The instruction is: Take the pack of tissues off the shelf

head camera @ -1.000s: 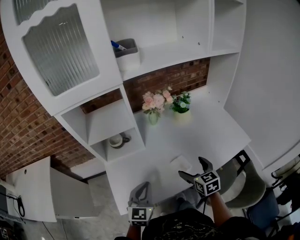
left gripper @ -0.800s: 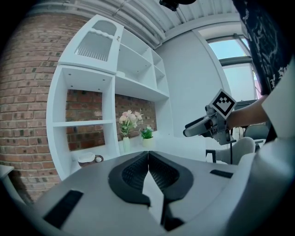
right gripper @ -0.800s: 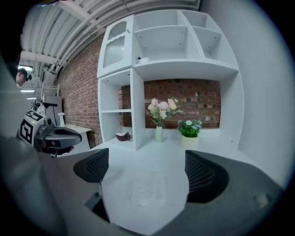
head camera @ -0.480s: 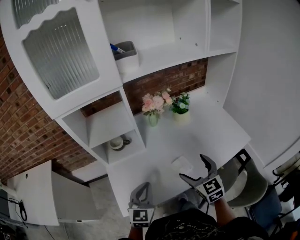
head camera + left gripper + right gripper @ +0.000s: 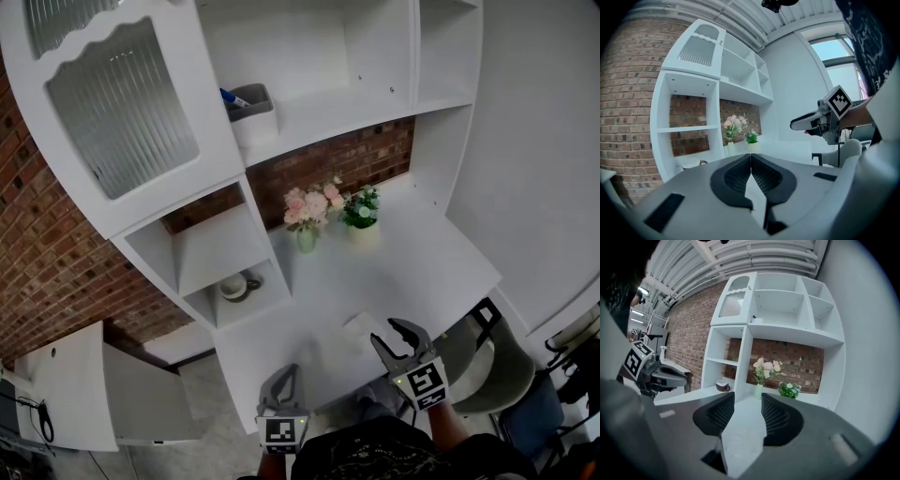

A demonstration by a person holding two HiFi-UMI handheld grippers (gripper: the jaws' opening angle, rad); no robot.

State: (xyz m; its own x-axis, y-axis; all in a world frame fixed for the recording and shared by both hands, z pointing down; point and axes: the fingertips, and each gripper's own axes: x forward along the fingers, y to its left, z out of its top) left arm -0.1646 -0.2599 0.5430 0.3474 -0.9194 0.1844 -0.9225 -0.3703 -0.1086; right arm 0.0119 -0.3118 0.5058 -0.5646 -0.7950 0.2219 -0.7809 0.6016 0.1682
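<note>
Right gripper (image 5: 390, 334), lower centre-right, has just narrowed its jaws from wide to a small gap with nothing between them. Left gripper (image 5: 287, 373), bottom centre, hasn't moved; jaws together, empty. Just beyond, a small white packet, likely the pack of tissues (image 5: 360, 324), lies on the desk (image 5: 422, 258), off the shelf (image 5: 328, 111) up top. Task looks essentially done.

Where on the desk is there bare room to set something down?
The desk is bare right of the plant, out to its right edge, and across its middle. Crowded: vase and plant at the back, white pack near the front edge.
</note>
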